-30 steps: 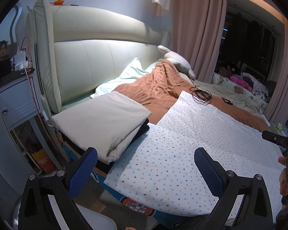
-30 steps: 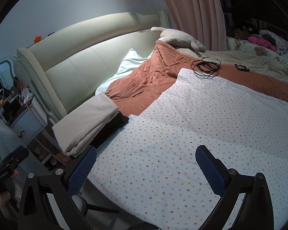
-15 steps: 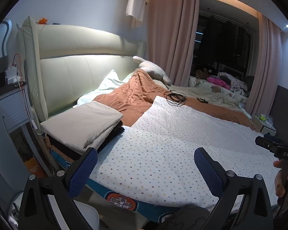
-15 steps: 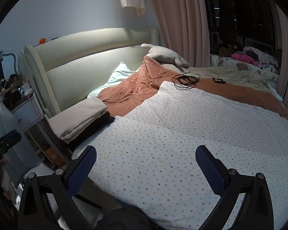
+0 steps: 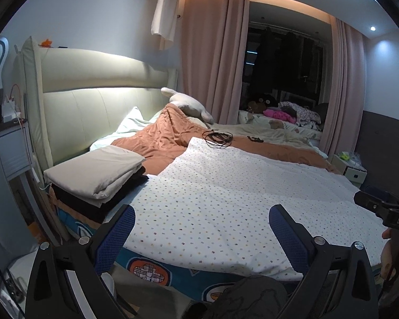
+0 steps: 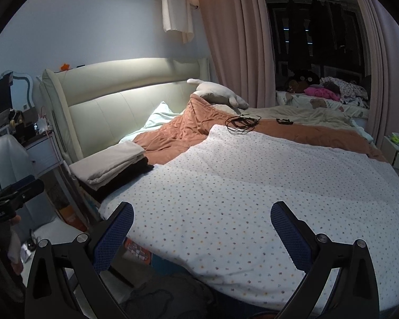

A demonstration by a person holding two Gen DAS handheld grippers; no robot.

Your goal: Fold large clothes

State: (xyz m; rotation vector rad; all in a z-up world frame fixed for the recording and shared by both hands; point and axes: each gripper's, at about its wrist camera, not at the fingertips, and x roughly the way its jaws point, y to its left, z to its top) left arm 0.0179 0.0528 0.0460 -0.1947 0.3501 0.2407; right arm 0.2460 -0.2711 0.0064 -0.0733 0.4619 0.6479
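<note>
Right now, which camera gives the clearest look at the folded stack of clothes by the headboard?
The left wrist view: the folded stack sits nearer and larger, its beige layers over a black one easy to separate. The right wrist view shows the same stack smaller and farther off.

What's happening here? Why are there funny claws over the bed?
A person is holding two grabber tools, one in each hand, to fold big cloth things. Right now the left gripper and the right gripper are both open and holding nothing. They hover over the near edge of a white dotted sheet spread flat on the bed. A pile of folded cloth, beige on top of black, already sits by the headboard. A black cable lies on the sheet's far edge.
</note>
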